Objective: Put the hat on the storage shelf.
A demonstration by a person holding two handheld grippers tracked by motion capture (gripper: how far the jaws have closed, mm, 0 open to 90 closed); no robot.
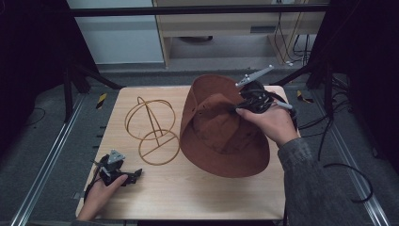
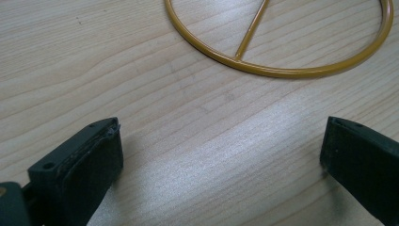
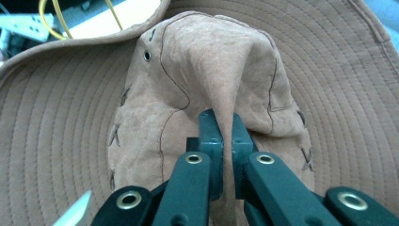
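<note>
A brown suede wide-brimmed hat (image 1: 221, 129) sits tilted on the right half of the table. My right gripper (image 1: 240, 107) is shut on a pinched fold of its crown (image 3: 211, 75), with the cloth squeezed between the two jaws. A gold wire hat stand (image 1: 153, 125) with a ring base stands left of the hat. My left gripper (image 1: 136, 174) rests low on the table near the front left corner, open with nothing between its jaws. The stand's ring base (image 2: 282, 70) lies just beyond it.
The wooden table (image 1: 197, 197) has bare surface along its front edge. Dark frame posts and cables (image 1: 329, 122) flank the right side. A metal rail (image 1: 42, 169) runs along the floor on the left.
</note>
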